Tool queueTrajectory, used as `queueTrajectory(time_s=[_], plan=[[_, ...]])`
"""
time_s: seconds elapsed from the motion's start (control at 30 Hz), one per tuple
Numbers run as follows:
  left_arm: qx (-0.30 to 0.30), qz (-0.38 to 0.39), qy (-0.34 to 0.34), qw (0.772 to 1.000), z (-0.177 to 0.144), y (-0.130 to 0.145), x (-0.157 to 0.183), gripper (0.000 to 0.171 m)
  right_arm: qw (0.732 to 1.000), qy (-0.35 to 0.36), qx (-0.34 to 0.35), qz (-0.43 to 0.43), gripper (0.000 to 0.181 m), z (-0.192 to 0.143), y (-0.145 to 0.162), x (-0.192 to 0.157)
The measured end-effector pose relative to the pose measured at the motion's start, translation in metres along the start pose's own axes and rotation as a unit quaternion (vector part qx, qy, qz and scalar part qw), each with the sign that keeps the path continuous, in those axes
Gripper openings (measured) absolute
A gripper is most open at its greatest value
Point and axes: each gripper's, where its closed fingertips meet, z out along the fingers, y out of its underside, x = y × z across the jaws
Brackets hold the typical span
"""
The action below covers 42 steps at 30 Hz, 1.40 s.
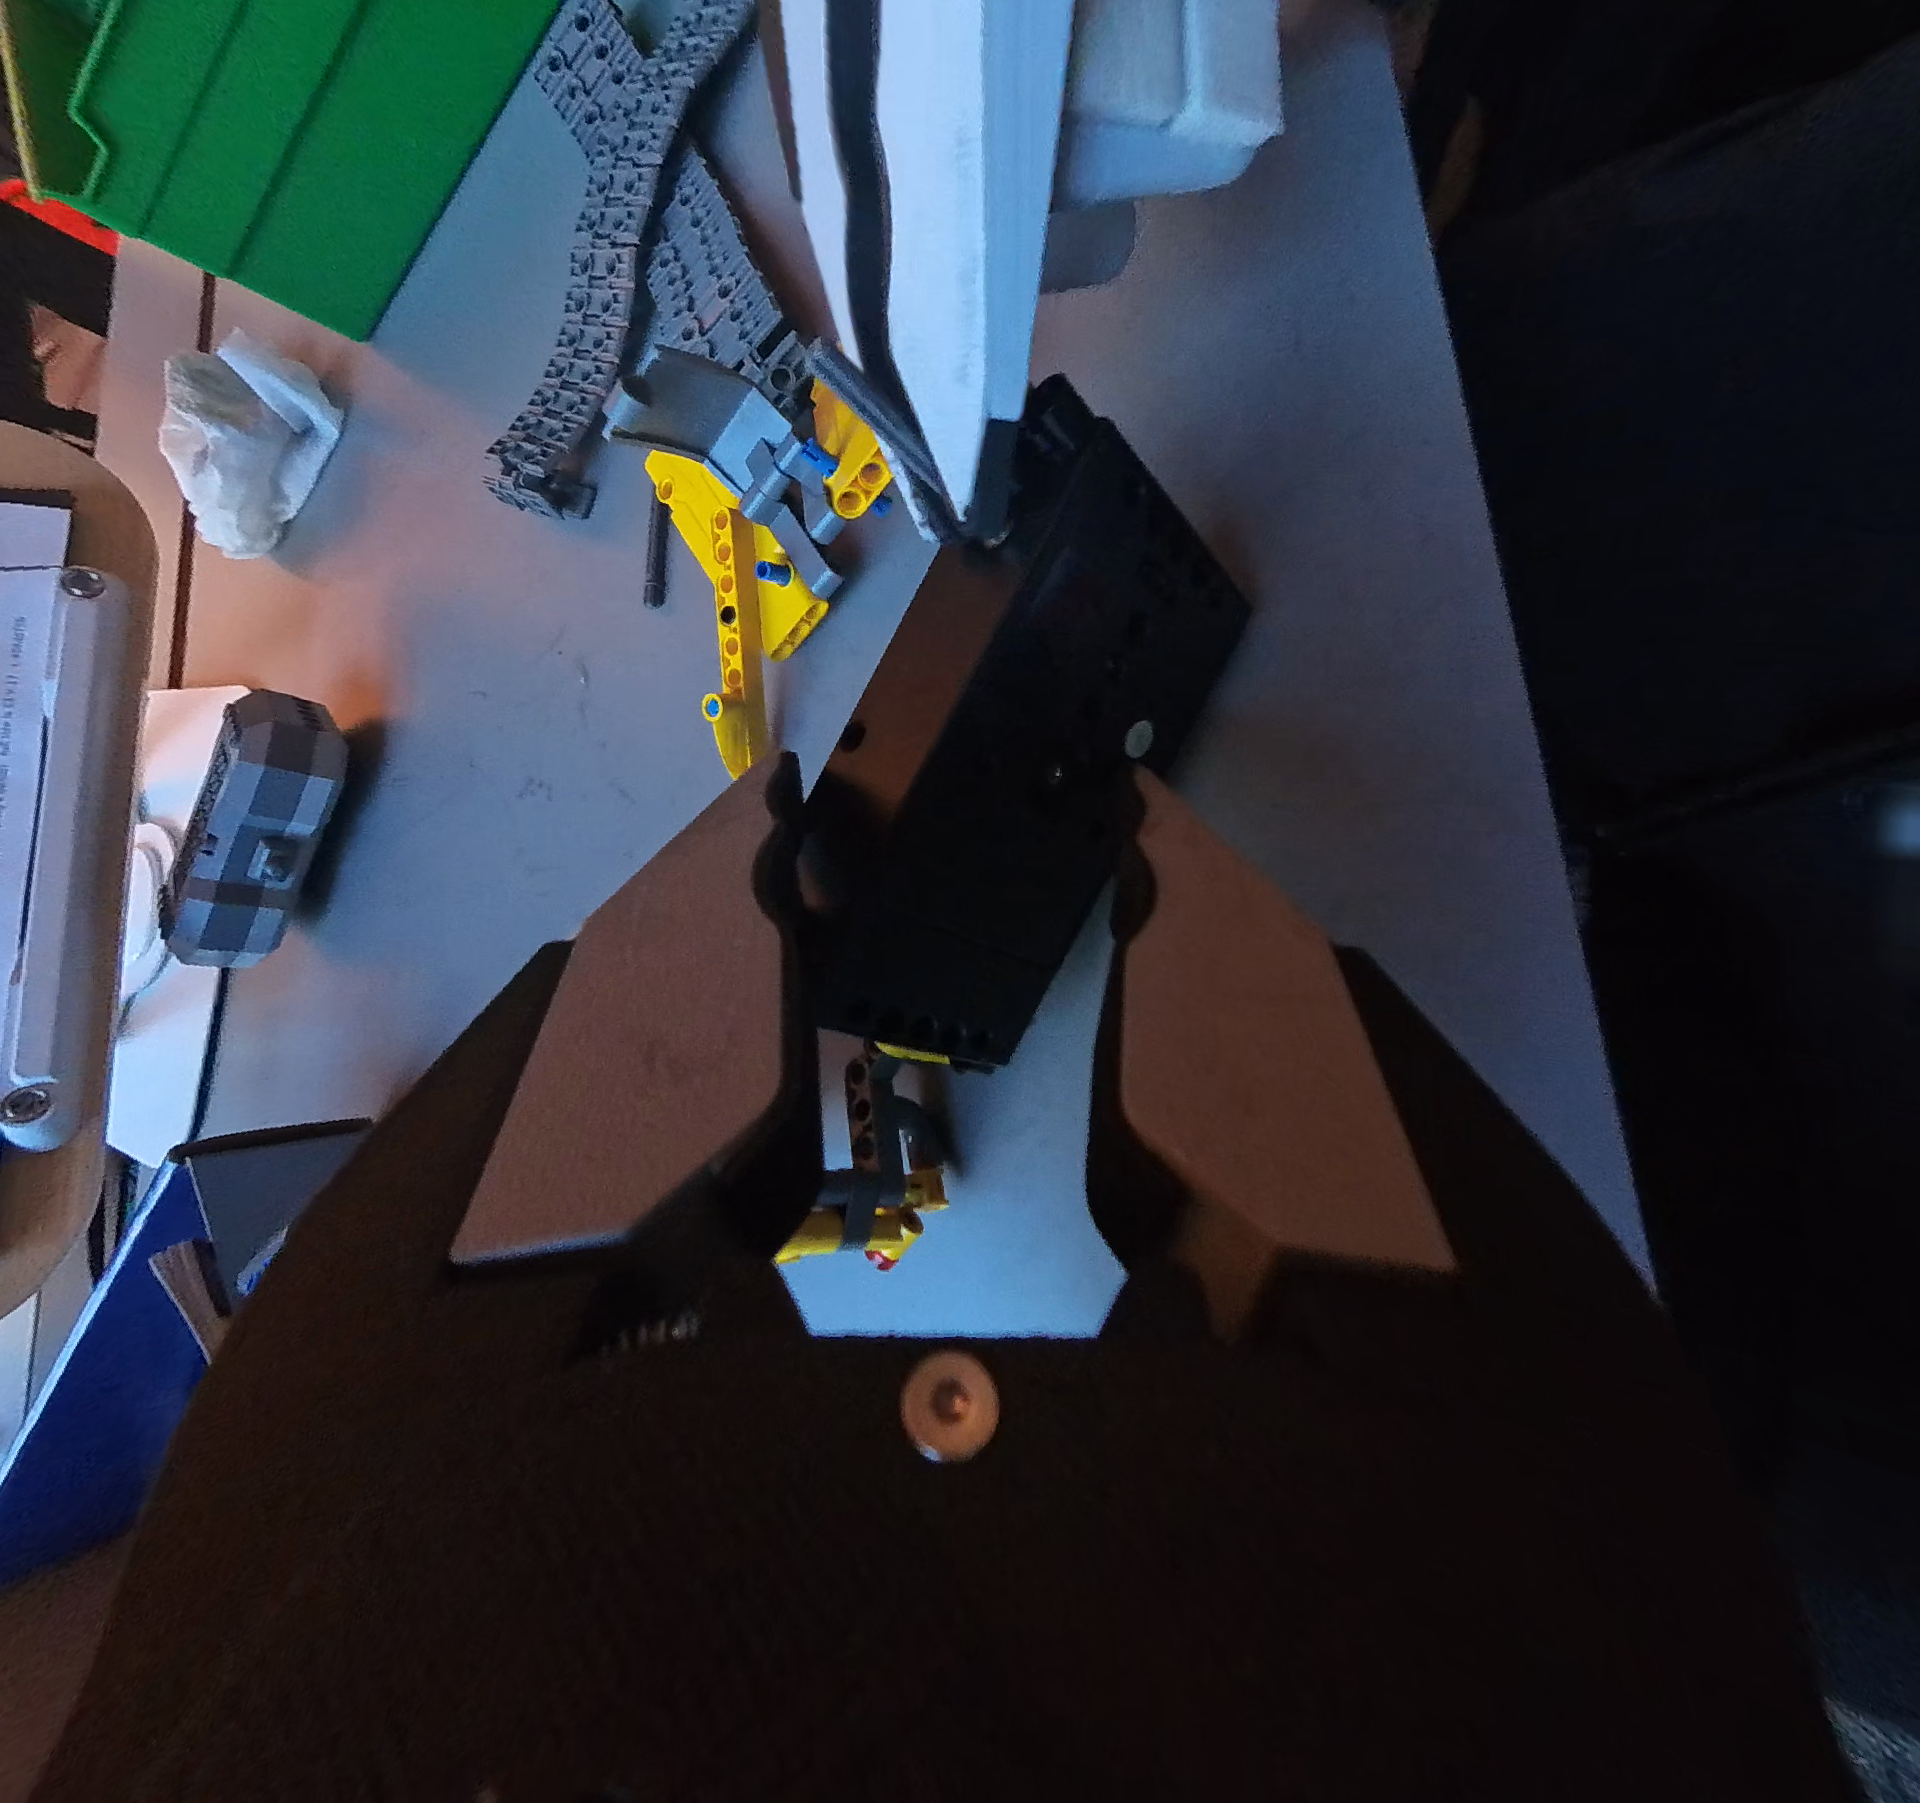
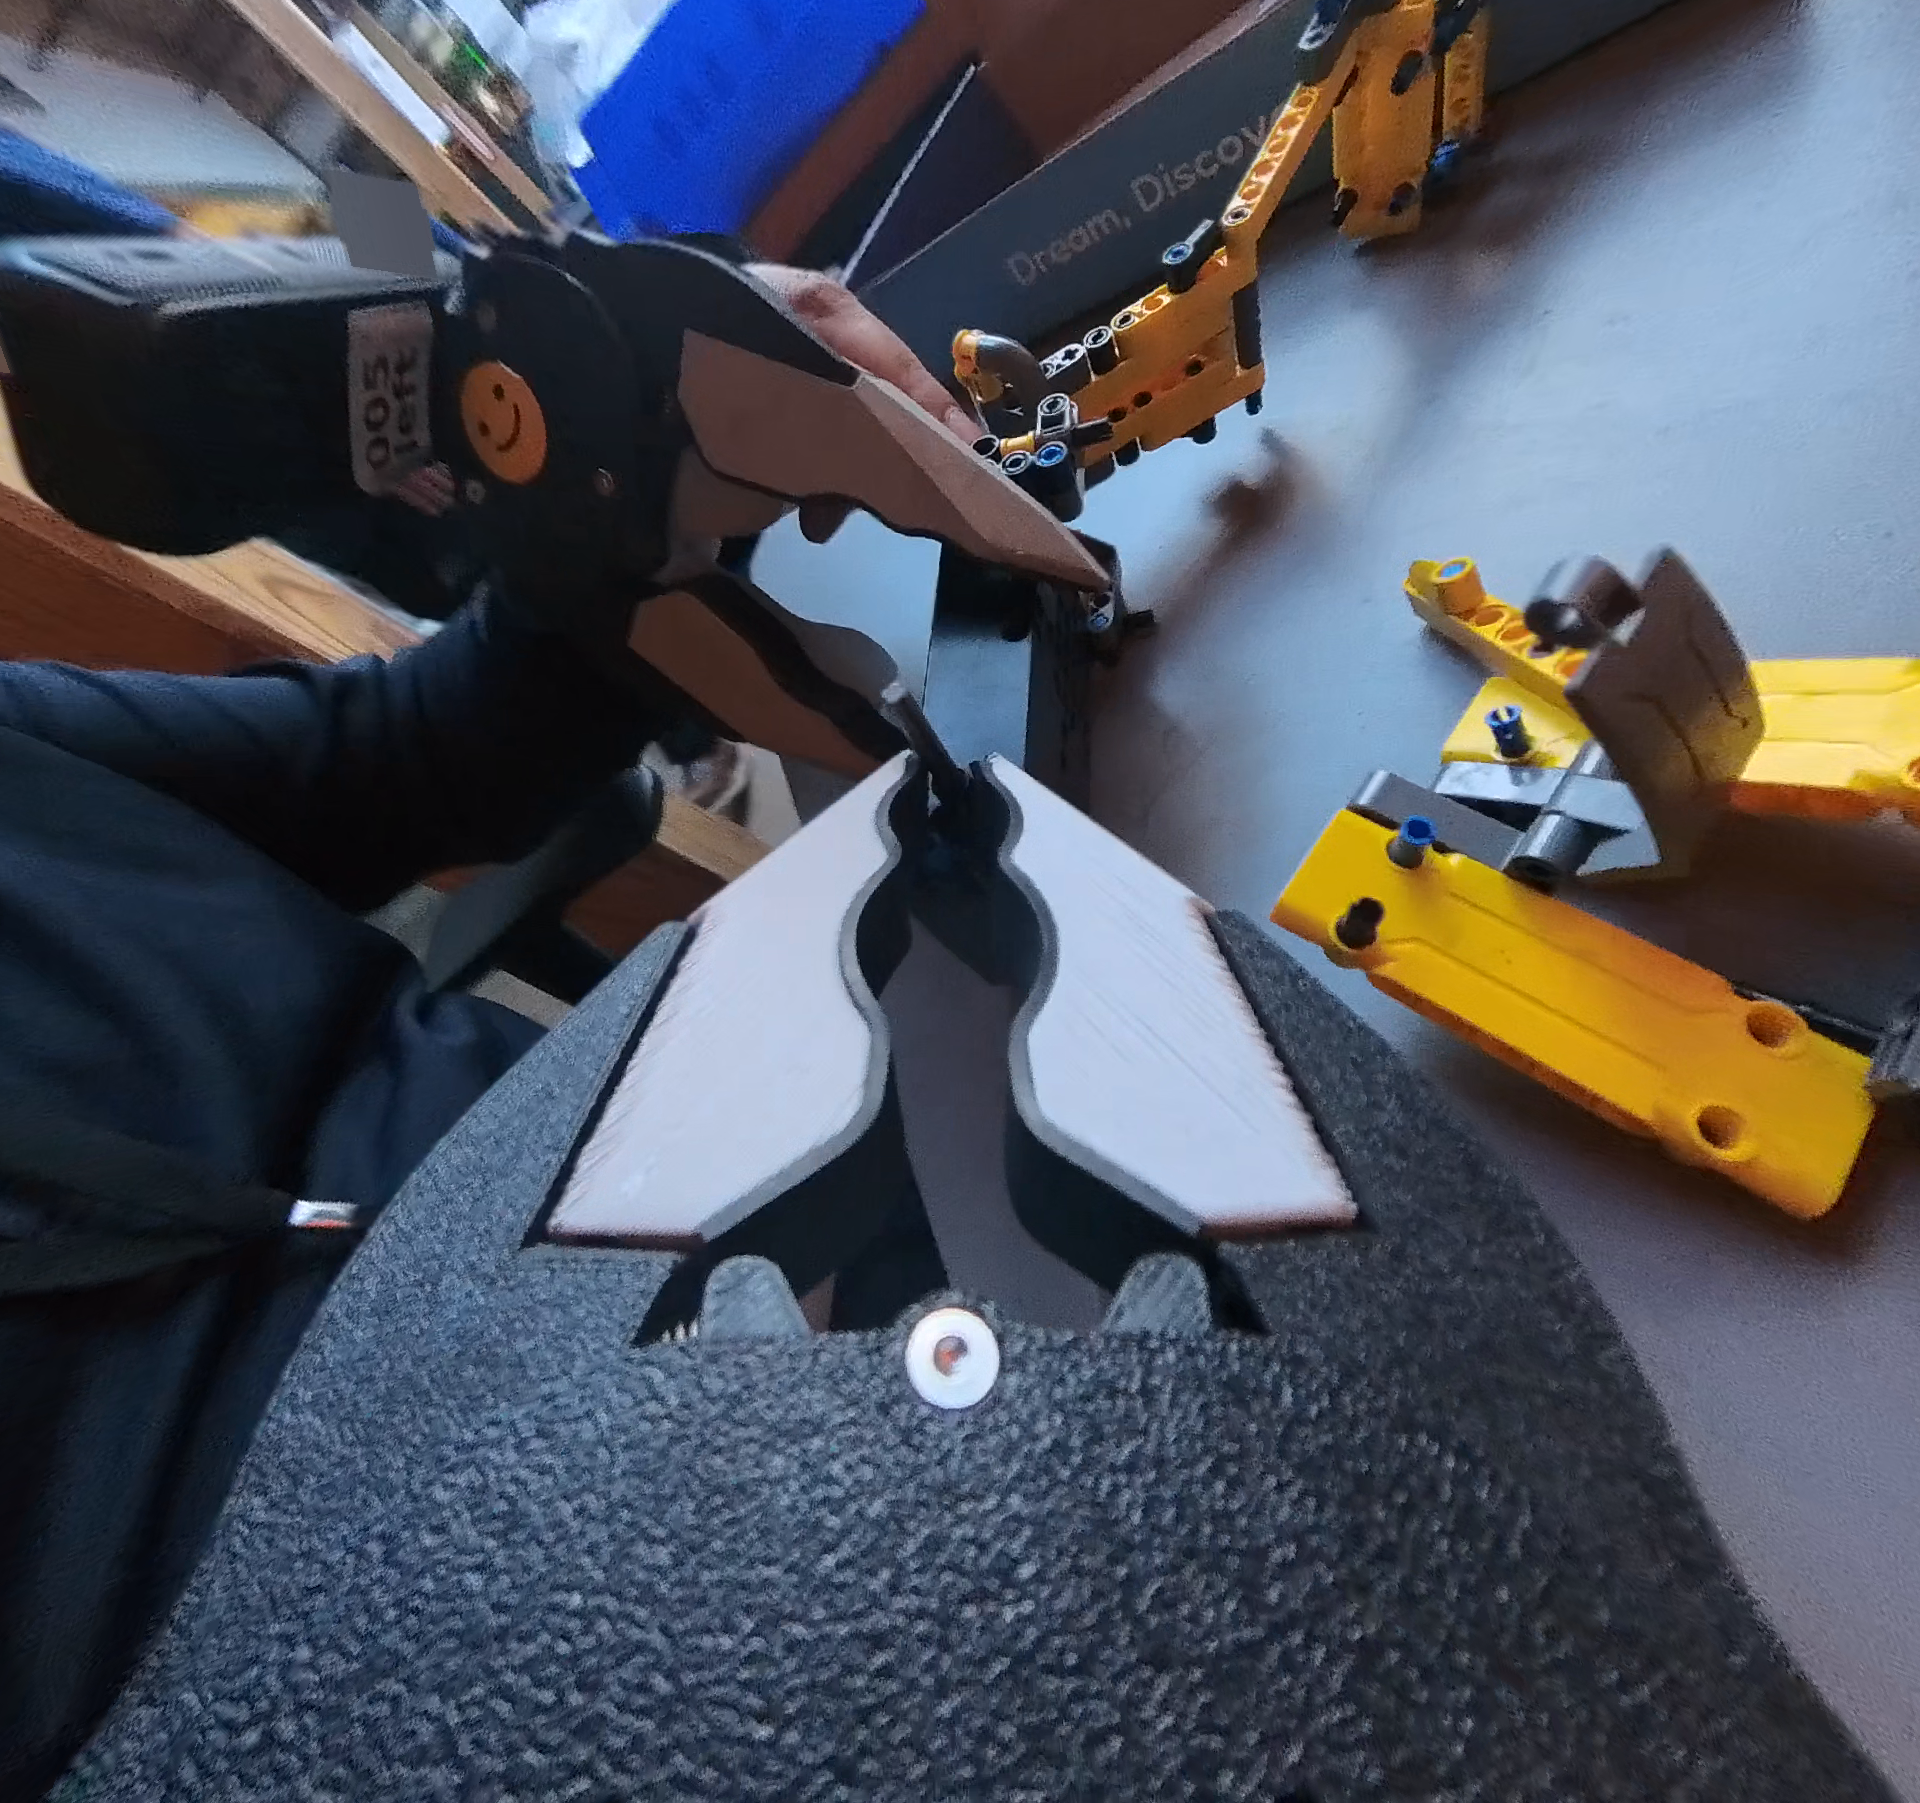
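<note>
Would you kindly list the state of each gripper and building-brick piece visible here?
Left gripper: shut on the black rectangular brick block, which rests on the grey table.
Right gripper: shut on a thin black rod.
Yellow-and-grey brick assembly: lying loose on the table.
Grey track chain: lying slack.

Grey desk [image 1: 1299,506] carries black block [image 1: 1039,714], yellow beam parts [image 1: 748,590], grey track links [image 1: 623,226], green bin [image 1: 270,80], crumpled tissue [image 1: 244,439].
</note>
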Motion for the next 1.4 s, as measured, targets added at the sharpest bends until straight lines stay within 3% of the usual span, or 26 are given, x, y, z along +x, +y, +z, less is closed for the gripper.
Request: queueTrajectory(time_s=[0.1,0.23,0.33,0.5,0.7,0.8,0.97,1.0,1.27,1.4], plan=[[0.000,-0.006,-0.010,1.000,0.000,-0.001,0.000,0.058,0.994,0.059,-0.009,-0.089,0.008,-0.011,-0.008,-0.002],[-0.019,-0.046,-0.006,0.999,-0.002,0.000,0.000,0.057,0.982,0.138,0.013,-0.130,0.018,-0.040,-0.020,0.014],[-0.048,-0.054,-0.018,0.997,-0.006,0.005,-0.001,0.056,0.965,0.222,-0.007,-0.138,0.022,-0.068,-0.011,0.047],[-0.054,-0.023,-0.021,0.998,-0.012,0.006,0.003,0.054,0.944,0.280,-0.050,-0.169,0.023,-0.101,0.009,0.071],[-0.026,-0.009,0.006,1.000,-0.030,-0.019,-0.011,0.049,0.958,0.241,-0.030,-0.155,0.025,-0.108,0.029,0.069],[-0.056,0.008,0.024,0.998,-0.027,-0.013,-0.023,0.057,0.956,0.238,-0.046,-0.167,0.025,-0.105,0.047,0.072],[-0.106,-0.046,0.136,0.984,-0.008,0.009,-0.002,0.053,0.949,0.237,-0.058,-0.198,0.024,-0.100,0.057,0.070],[-0.108,-0.054,0.122,0.985,-0.003,0.009,-0.005,0.059,0.949,0.236,-0.060,-0.201,0.023,-0.099,0.058,0.070],[-0.121,-0.139,-0.009,0.983,0.006,0.002,-0.019,0.055,0.966,0.195,-0.027,-0.166,0.020,-0.102,0.057,0.063],[-0.045,-0.173,-0.037,0.983,-0.006,-0.022,-0.015,0.054,0.975,0.166,0.002,-0.150,0.021,-0.105,0.052,0.058]])
